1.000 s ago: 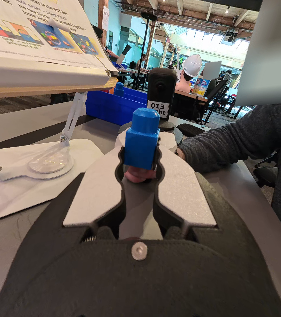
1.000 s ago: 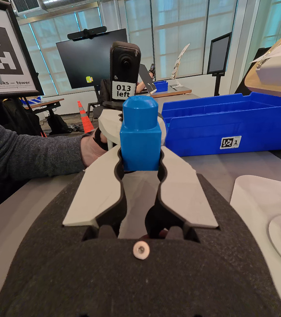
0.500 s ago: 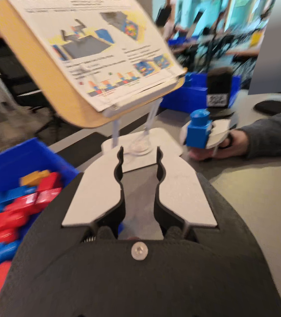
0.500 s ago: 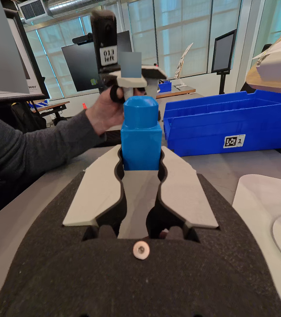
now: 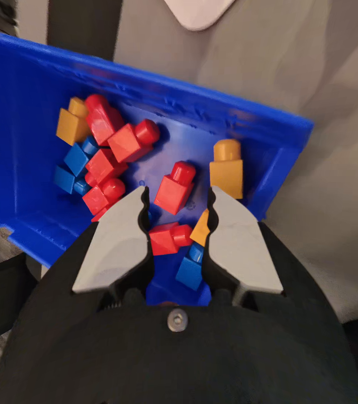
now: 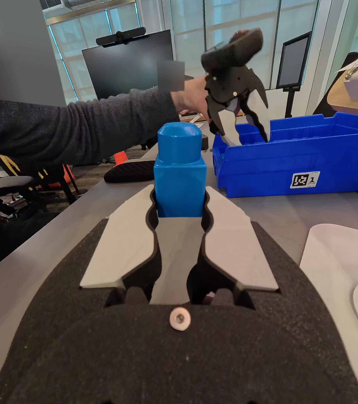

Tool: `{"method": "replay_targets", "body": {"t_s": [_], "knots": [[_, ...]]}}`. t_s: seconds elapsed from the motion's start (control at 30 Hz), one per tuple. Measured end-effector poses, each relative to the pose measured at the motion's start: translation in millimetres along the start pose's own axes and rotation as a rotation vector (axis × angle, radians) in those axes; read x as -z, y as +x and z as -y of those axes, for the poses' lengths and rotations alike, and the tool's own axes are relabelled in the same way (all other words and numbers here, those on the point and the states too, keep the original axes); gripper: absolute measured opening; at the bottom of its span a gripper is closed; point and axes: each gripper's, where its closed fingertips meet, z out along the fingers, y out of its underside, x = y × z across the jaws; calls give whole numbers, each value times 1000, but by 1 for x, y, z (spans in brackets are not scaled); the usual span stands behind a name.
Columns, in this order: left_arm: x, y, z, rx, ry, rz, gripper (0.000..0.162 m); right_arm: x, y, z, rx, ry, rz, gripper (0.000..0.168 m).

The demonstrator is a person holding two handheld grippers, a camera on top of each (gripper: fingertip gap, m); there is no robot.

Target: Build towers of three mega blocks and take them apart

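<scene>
holding a blue block [image 6: 179, 175] upright in my right gripper [image 6: 179, 196], i see its jaws closed on the block's square base, the round stud pointing up, the block raised just over the grey table [image 6: 272, 218]. my left gripper [image 5: 178, 196] hangs over the blue bin [image 5: 31, 109] with its tips pointing down into it, jaws spread wide and gripping nothing. straight below the gap lies a red block [image 5: 174, 189] on its side, loose on the bin floor. another red block [image 5: 169, 237] sits nearer me between the fingers, with a small blue one [image 5: 190, 270] beside it. an orange block [image 5: 227, 167] lies by the bin's right wall. a heap of red, blue and orange blocks [image 5: 101, 150] crowds the left part of the bin.

from the right wrist view, the left gripper [image 6: 247, 133] dips its tips inside the bin's rim [image 6: 304, 150], held by a hand [image 6: 192, 96] in a dark grey sleeve [image 6: 75, 126]. a white base plate [image 6: 337, 262] rests on the table at my right.
</scene>
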Motion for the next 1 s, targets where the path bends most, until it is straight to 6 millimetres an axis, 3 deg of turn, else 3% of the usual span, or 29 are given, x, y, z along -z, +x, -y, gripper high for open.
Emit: {"method": "replay_targets", "body": {"t_s": [0.33, 0.5, 0.63, 0.73, 1.0], "knots": [[-44, -7, -27, -102, -203, -118, 52, 1, 0, 1, -10, 6, 8, 36], [-61, -7, -34, -98, -233, -131, 39, 1, -1, 1, -7, 5, 9, 36], [-58, -20, -27, -63, -190, -7, 38, 1, -1, 1, -5, 4, 9, 36], [-44, -30, -25, -33, -172, 137, 38, 1, -1, 0, -2, 2, 8, 36], [-6, -12, -10, 93, -25, 317, 37, -1, -3, -2, 16, -18, 4, 36]]}}
